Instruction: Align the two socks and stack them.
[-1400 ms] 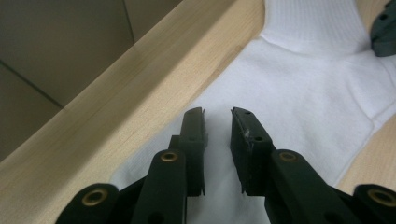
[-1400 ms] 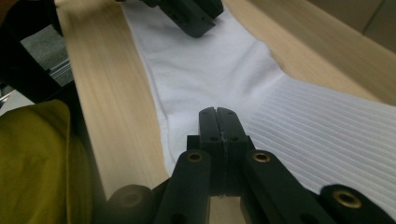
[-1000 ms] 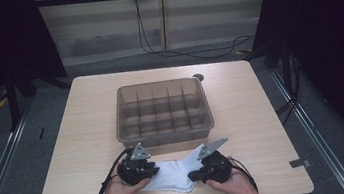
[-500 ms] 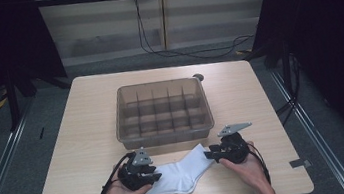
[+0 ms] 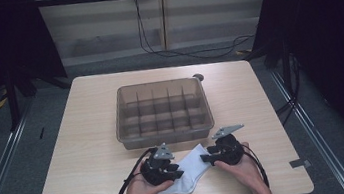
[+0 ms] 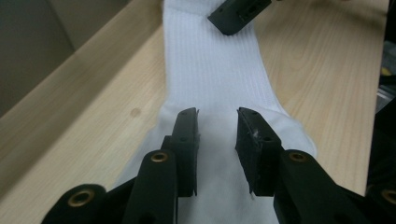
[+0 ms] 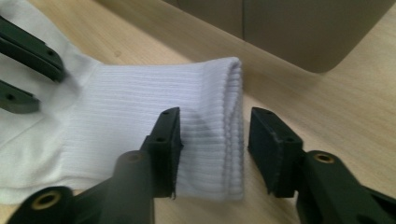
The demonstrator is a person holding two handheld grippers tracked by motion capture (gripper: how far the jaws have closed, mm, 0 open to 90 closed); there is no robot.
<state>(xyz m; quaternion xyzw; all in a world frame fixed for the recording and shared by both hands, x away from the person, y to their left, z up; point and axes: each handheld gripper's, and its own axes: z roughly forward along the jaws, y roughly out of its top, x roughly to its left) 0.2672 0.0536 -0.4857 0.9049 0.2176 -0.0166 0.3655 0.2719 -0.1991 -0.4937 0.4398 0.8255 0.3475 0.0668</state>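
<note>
A white ribbed sock (image 5: pixel 191 171) lies flat near the table's front edge, its cuff pointing toward the bin. My left gripper (image 5: pixel 177 170) hovers over the heel; in its own view its jaws (image 6: pixel 217 116) stand apart over the sock (image 6: pixel 210 70) after narrowing slightly, pinching nothing. My right gripper (image 5: pixel 206 159) is at the cuff end. Its jaws (image 7: pixel 215 119) have just been opening, and the folded cuff (image 7: pixel 219 107) lies loose between them, with neither pad pressing on it.
A clear brown divided bin (image 5: pixel 165 139) stands mid-table, just behind the sock, and its wall (image 7: pixel 289 28) looms close to my right gripper. Bare wooden table (image 5: pixel 81 154) stretches left and right. Cables trail from both grippers toward the front edge.
The right gripper let go of the sock, opened, and shifted right to the cuff end. The left gripper slid right along the sock. The sock now lies narrower and angled.
</note>
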